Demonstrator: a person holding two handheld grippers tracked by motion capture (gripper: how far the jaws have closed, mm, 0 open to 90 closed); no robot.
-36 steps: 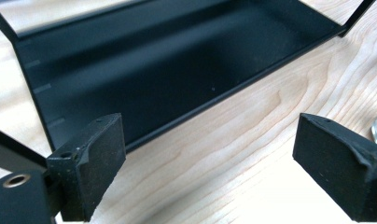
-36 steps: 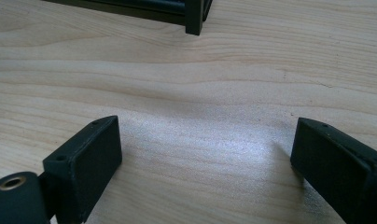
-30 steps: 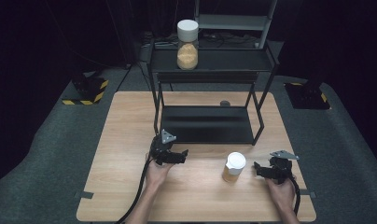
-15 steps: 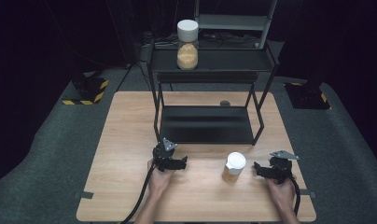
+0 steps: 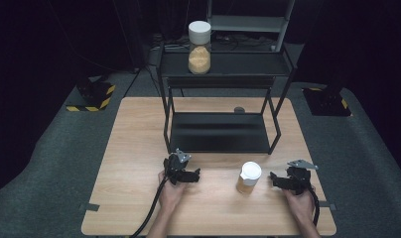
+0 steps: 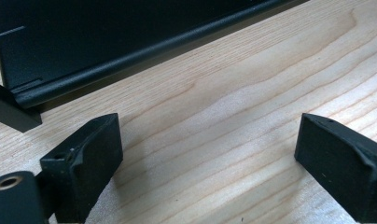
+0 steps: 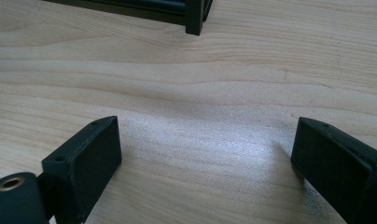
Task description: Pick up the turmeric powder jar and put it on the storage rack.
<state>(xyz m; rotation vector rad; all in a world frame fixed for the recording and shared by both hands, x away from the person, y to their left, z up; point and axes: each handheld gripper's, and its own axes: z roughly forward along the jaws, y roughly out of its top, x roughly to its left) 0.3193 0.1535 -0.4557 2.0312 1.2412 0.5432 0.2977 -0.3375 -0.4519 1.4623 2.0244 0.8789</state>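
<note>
My left gripper (image 5: 194, 175) hovers low over the wooden table (image 5: 139, 129), just in front of the black shelf rack (image 5: 218, 134). Its jaws are open with only bare wood between them (image 6: 210, 154), and they have just been opening a little further. My right gripper (image 5: 274, 179) rests near the front right, open and empty (image 7: 205, 154), pointing left. A small jar with a white lid (image 5: 249, 177) and tan contents stands upright between the two grippers, a short way from the right one's tips. A taller white-lidded jar (image 5: 199, 47) stands on the rack's top shelf.
The rack's lower tray edge (image 6: 130, 51) lies close ahead of the left jaws, and a rack leg (image 7: 194, 16) shows ahead of the right jaws. A small dark disc (image 5: 239, 109) lies behind the rack. Dark floor surrounds the table.
The left hand has sunk toward the table and drawn slightly nearer the front edge. The right hand and both jars have stayed put.
</note>
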